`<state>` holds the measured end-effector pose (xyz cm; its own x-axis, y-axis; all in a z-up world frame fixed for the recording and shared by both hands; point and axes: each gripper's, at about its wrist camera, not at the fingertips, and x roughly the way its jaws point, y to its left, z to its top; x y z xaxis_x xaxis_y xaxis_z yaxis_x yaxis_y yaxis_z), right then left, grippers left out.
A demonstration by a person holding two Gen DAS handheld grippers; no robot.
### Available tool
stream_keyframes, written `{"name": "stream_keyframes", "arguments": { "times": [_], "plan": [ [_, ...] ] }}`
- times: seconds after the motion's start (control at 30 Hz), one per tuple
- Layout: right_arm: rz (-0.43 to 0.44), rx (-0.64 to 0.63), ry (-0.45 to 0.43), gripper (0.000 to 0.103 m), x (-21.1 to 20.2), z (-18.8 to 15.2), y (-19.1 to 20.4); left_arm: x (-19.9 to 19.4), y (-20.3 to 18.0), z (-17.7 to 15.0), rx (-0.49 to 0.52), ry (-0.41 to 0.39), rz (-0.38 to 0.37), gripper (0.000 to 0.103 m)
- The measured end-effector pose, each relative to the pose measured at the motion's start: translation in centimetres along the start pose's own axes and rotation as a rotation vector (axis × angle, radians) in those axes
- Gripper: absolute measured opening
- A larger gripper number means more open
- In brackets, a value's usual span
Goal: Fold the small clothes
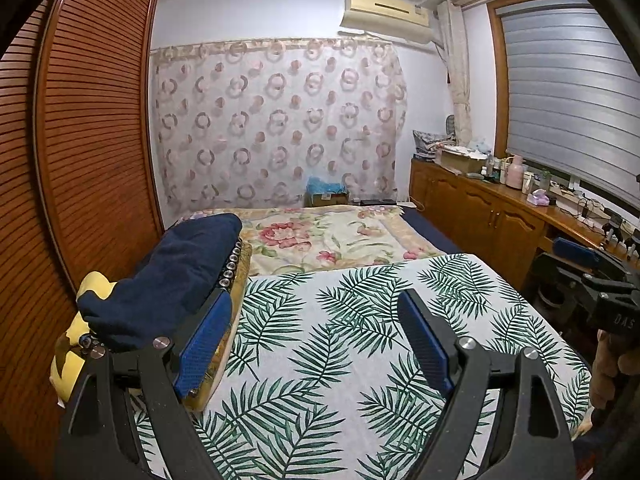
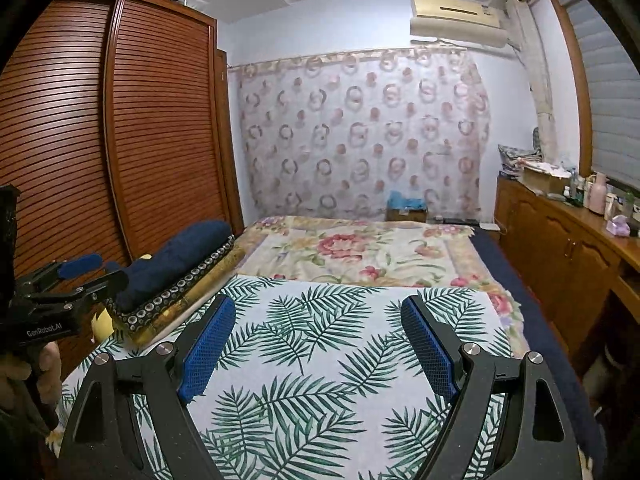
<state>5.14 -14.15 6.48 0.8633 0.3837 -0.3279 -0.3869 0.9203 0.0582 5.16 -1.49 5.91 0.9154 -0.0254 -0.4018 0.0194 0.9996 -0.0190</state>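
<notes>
Navy clothes (image 1: 160, 280) sit piled left of the left gripper (image 1: 316, 344), jaws apart and empty. Right wrist view: right gripper (image 2: 316, 352) gapes empty over the leaf-print cloth (image 2: 320, 360); a careless grab could topple that pile.

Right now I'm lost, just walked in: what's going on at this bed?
A person holds a two-finger gripper in each hand over a leaf-print cloth spread on the bed. The left gripper and right gripper both stand open with nothing between their fingers. A small pile of clothes, topped by a navy garment, sits at the cloth's left edge beside the wardrobe. No garment is laid out for folding yet.
</notes>
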Motion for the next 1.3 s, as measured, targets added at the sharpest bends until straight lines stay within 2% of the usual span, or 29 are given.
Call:
{"name": "stream_keyframes", "arguments": {
  "times": [0.27, 1.3],
  "plan": [
    [-0.018, 0.023, -0.013, 0.086, 0.1, -0.8, -0.4, 0.1, -0.4, -0.2, 0.006, 0.004, 0.001, 0.085],
    [-0.021, 0.028, -0.011, 0.086, -1.1, -0.4, -2.8, 0.0, -0.6, -0.3, 0.004, 0.002, 0.004, 0.085]
  ]
}}
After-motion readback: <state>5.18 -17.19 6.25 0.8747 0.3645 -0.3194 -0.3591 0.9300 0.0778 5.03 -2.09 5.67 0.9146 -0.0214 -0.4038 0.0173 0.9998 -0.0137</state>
